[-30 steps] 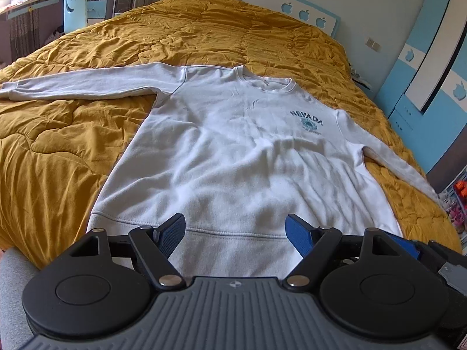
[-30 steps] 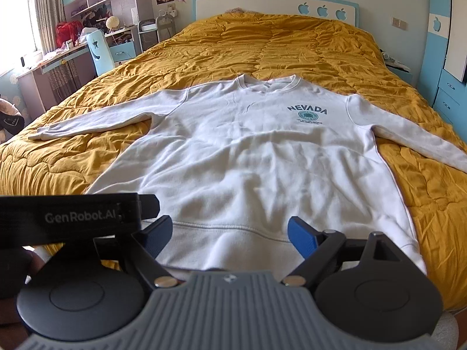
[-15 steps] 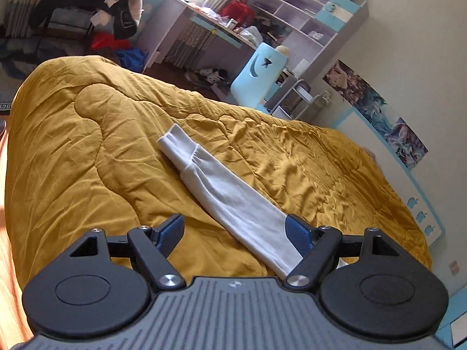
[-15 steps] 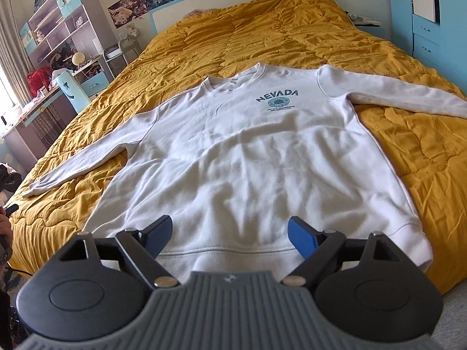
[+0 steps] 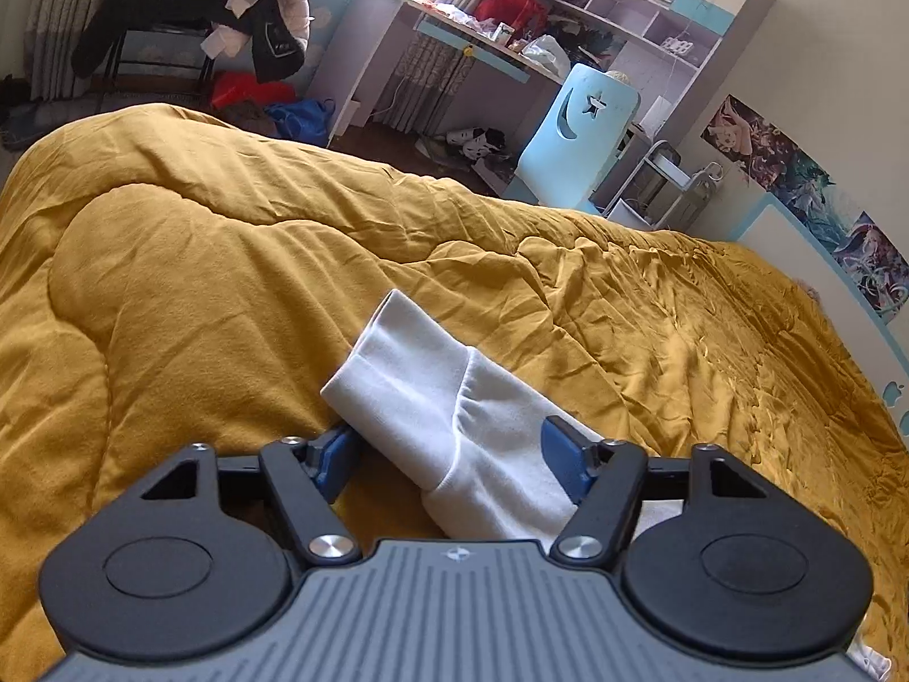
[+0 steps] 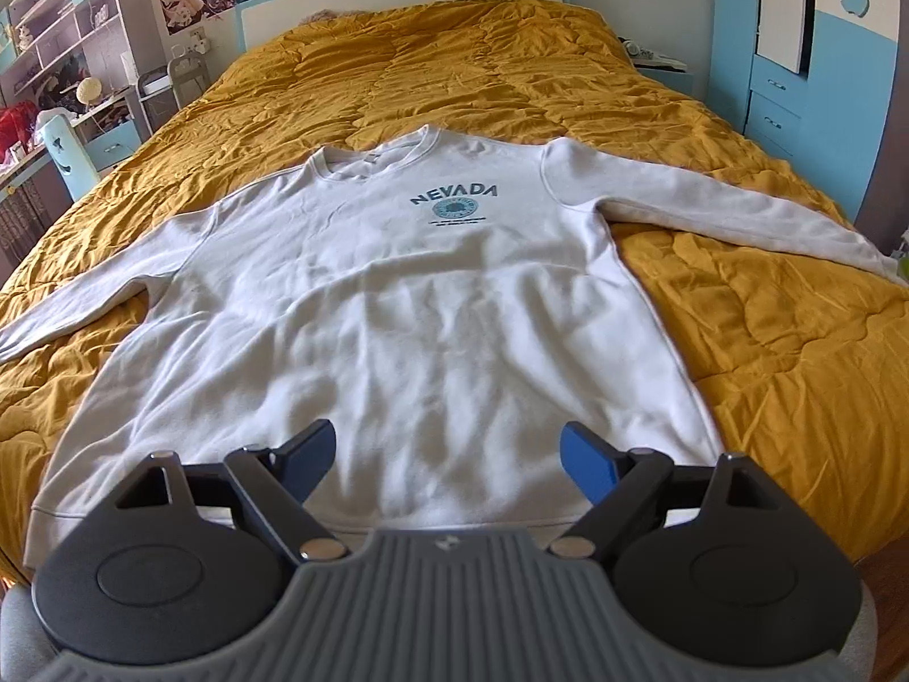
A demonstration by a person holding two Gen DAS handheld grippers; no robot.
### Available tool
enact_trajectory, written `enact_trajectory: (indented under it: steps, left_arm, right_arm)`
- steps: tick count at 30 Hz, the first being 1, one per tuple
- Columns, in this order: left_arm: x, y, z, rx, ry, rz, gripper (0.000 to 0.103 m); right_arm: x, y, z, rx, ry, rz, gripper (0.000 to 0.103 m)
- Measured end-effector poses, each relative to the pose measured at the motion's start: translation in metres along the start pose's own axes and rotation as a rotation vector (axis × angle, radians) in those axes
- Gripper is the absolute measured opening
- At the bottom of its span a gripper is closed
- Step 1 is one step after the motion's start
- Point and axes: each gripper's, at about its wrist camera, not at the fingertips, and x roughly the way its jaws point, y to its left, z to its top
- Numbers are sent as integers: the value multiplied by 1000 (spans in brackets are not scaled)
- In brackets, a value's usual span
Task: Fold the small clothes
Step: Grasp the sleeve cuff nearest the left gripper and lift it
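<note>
The white sweatshirt point(image 6: 397, 307) is lying face up and spread flat on the bed point(image 6: 767, 341), both sleeves out, ready for folding. The left gripper point(image 5: 449, 454) is straddling the sleeve cuff point(image 5: 409, 364) at 12 o'clock, wide open and gripping nothing, probably lining up a pinch. The right gripper point(image 6: 449, 454) is hovering open over the hem, empty.

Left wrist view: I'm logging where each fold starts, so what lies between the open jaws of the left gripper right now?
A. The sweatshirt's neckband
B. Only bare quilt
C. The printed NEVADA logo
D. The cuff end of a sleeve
D: in the left wrist view the sleeve with its ribbed cuff runs between the open jaws of the left gripper, lying on the yellow quilt.
</note>
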Motion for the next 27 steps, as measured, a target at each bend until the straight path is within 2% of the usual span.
enact_trajectory:
  steps: [1, 4, 5, 9, 11, 16, 18, 20, 23, 27]
  left_arm:
    - [3, -2, 1, 7, 6, -6, 42]
    - [3, -7, 2, -1, -32, 31, 13]
    - [1, -11, 3, 13, -55, 33, 10]
    - [-17, -41, 6, 116, -149, 6, 8]
    - [-28, -60, 10, 141, -167, -30, 8]
    - [-65, -136, 10, 234, -207, -167, 8]
    - [-85, -173, 2, 263, -267, -222, 8]
    - [-103, -208, -7, 276, -294, -295, 8]
    - [-123, -261, -27, 302, -289, -405, 7]
    - [-146, -332, -74, 356, -253, -517, 7]
  right_arm:
    - [0, -5, 2, 3, -9, -25, 82]
    - [2, -19, 12, 6, -25, -81, 82]
    - [2, -23, 16, -24, -38, -105, 82]
    - [-2, -42, 31, -116, -116, -237, 82]
    - [-4, -54, 37, -119, -137, -248, 82]
    - [0, -73, 45, -96, -166, -256, 82]
    - [5, -80, 46, -68, -162, -252, 82]
    - [9, -86, 41, -25, -151, -222, 82]
    - [17, -94, 32, 3, -141, -188, 82]
    - [23, -104, 24, 9, -155, -194, 82]
